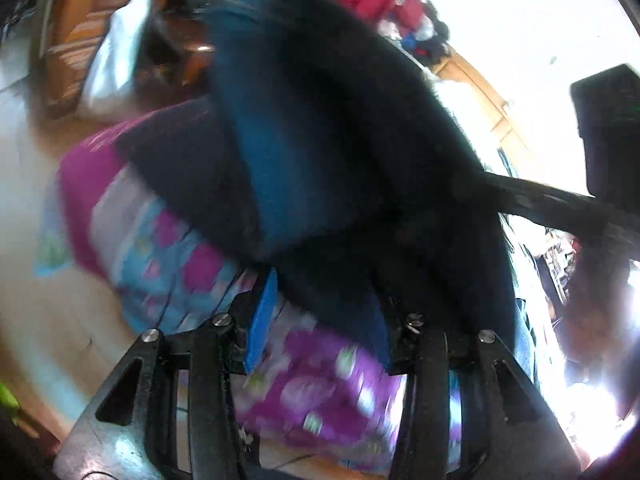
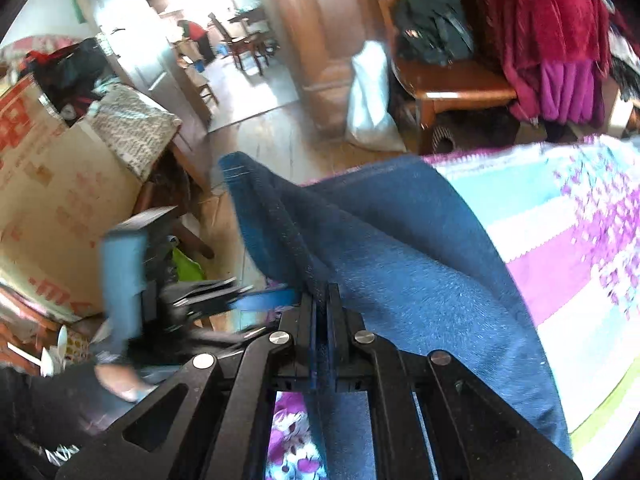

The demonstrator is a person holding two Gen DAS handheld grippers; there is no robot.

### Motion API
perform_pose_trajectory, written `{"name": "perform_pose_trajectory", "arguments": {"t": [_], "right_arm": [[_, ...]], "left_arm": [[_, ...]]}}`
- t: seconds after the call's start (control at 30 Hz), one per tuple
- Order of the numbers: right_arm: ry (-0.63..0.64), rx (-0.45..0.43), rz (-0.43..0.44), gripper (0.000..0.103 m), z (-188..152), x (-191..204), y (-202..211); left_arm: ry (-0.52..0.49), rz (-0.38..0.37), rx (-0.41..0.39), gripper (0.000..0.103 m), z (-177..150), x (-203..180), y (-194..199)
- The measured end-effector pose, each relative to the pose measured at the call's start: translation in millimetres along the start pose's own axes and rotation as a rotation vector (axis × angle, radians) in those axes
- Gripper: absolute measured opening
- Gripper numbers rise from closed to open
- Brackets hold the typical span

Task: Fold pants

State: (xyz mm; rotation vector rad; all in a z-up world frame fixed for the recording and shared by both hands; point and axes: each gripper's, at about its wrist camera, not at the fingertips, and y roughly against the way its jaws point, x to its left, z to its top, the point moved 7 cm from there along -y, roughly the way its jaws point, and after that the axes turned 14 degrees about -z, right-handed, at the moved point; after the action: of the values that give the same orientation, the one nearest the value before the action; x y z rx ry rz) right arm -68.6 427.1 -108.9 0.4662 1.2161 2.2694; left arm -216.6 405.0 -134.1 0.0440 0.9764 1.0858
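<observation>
Dark blue fleece pants (image 2: 400, 264) lie over the edge of a bed with a floral cover (image 2: 568, 240). My right gripper (image 2: 322, 292) is shut on a raised fold of the pants near their left edge. In the left wrist view the pants (image 1: 304, 128) hang close in front of the lens, blurred by motion. My left gripper (image 1: 324, 296) stands open, with fabric between its blue fingers (image 1: 262, 316); the right finger is covered by cloth. The left gripper (image 2: 264, 300) shows blurred in the right wrist view, just left of the pinched fold.
A wooden bench (image 2: 460, 84) carries a black bag (image 2: 432, 28) and red and purple robes (image 2: 556, 40). A white sack (image 2: 370, 100) leans beside it. A cardboard box (image 2: 48, 184) stands at the left. A person (image 2: 198, 38) bends over in the far room.
</observation>
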Motion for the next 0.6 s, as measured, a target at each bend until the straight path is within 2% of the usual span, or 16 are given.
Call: {"name": "perform_pose_trajectory", "arguments": {"t": [0.07,0.2,0.27,0.33,0.37,0.4,0.47,0.5,0.53,0.57,0.6], "right_arm": [[0.013,-0.029,0.004,0.007,-3,4,21],[0.024,-0.070,0.038,0.007,1,14,45],[0.030,-0.070,0.066,0.007,1,19,46],[0.025,-0.030,0.114,0.011,-1,21,27],[0.014,0.007,0.144,0.014,-7,22,12],[-0.001,0.057,0.154,0.022,-14,21,-7],[-0.028,0.144,0.137,0.028,-33,16,-29],[-0.040,0.144,0.167,0.028,-39,16,-26],[-0.044,0.114,0.204,0.028,-41,15,-13],[-0.043,0.080,0.218,0.028,-41,9,1],[-0.046,0.063,0.220,0.028,-41,1,9]], "left_arm": [[-0.002,-0.003,-0.011,0.043,17,-1,-9],[0.005,0.005,-0.120,0.045,71,7,-13],[0.047,-0.017,-0.201,0.045,102,16,-8],[0.135,0.017,-0.266,0.046,122,39,2],[0.179,0.029,-0.288,0.048,125,52,7],[0.238,0.061,-0.300,0.051,122,71,13],[0.301,0.152,-0.283,0.053,106,98,17],[0.331,0.198,-0.273,0.053,93,114,26],[0.348,0.212,-0.269,0.053,82,120,32],[0.357,0.210,-0.272,0.049,70,124,40],[0.350,0.192,-0.290,0.052,62,123,51]]}}
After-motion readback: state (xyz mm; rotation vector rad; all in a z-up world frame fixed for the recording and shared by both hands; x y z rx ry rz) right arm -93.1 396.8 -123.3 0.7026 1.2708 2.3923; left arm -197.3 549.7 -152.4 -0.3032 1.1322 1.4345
